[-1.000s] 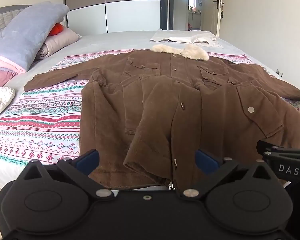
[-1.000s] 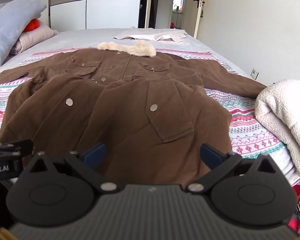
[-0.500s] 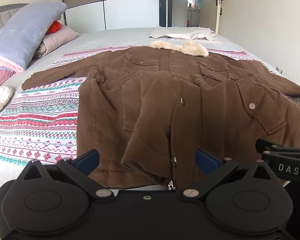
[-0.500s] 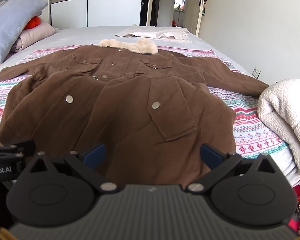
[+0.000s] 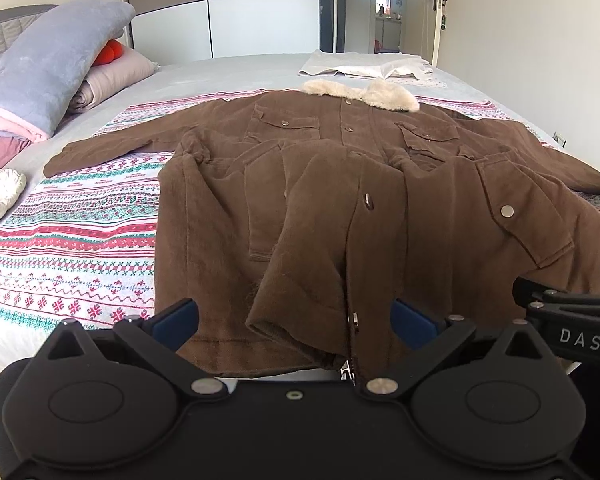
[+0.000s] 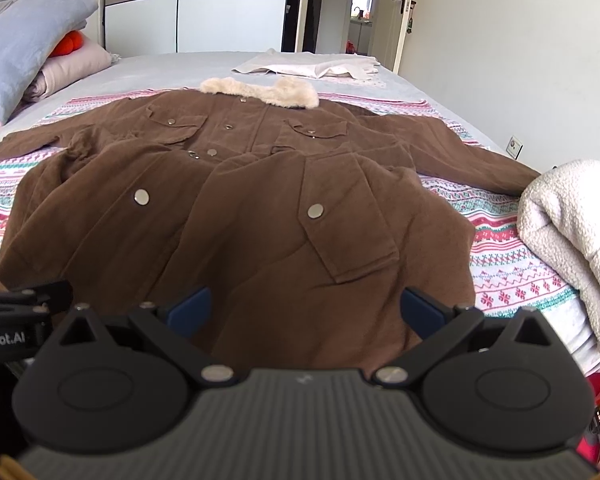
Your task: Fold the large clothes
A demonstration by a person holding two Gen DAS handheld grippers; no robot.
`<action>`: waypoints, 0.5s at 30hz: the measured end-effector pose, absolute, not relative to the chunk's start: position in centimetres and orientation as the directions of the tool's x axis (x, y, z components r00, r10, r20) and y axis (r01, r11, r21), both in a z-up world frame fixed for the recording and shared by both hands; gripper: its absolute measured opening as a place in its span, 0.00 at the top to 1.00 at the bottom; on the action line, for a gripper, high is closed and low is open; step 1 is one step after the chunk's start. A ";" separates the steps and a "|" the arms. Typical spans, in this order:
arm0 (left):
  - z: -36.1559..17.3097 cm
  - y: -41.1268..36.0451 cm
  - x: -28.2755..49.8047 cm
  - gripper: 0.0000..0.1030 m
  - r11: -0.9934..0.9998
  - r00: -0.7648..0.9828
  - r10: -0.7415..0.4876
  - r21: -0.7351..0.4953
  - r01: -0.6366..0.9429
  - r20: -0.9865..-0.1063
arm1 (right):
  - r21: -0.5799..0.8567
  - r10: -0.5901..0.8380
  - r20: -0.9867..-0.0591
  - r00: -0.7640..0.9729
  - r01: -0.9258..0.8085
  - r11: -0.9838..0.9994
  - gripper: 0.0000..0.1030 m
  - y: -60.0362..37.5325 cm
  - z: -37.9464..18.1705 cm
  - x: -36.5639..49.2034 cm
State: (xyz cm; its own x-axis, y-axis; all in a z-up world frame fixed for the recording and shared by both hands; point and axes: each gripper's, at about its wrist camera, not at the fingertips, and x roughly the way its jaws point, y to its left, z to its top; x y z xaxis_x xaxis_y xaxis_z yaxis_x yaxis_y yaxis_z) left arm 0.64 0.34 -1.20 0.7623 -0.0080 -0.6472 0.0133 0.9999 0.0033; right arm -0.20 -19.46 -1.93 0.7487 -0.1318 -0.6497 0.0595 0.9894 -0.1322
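A large brown coat (image 5: 340, 200) (image 6: 240, 208) with a cream fur collar (image 5: 360, 94) (image 6: 260, 90) lies front up on the bed, sleeves spread to both sides. Its hem points at me and is rumpled near the zip. My left gripper (image 5: 294, 318) hovers open just above the hem's left half, nothing between its blue pads (image 5: 176, 320). My right gripper (image 6: 306, 312) is open over the hem's right half, near the flap pocket (image 6: 348, 236). Each gripper's side shows at the other view's edge.
The coat rests on a patterned blanket (image 5: 72, 232) over a grey bed. Pillows and a blue-grey duvet (image 5: 48, 68) are stacked at the left. A folded white cloth (image 5: 364, 65) lies beyond the collar. A cream fleece (image 6: 572, 232) sits at the bed's right edge.
Both views have shifted slightly, with the coat sitting a little differently in frame. The coat itself has not moved and both grippers stay open.
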 end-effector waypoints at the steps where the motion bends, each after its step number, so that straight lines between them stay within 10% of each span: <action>1: -1.2 0.4 0.6 0.00 1.000 0.763 -0.008 0.002 0.013 -0.647 | -0.132 -0.132 -0.650 0.749 0.059 0.989 0.00 -19.4 -1.9 -0.2; 15: -1.2 0.5 0.5 0.00 1.000 0.763 -0.009 0.001 0.012 -0.646 | -0.137 -0.135 -0.650 0.748 0.059 0.989 0.00 -19.4 -1.7 -0.3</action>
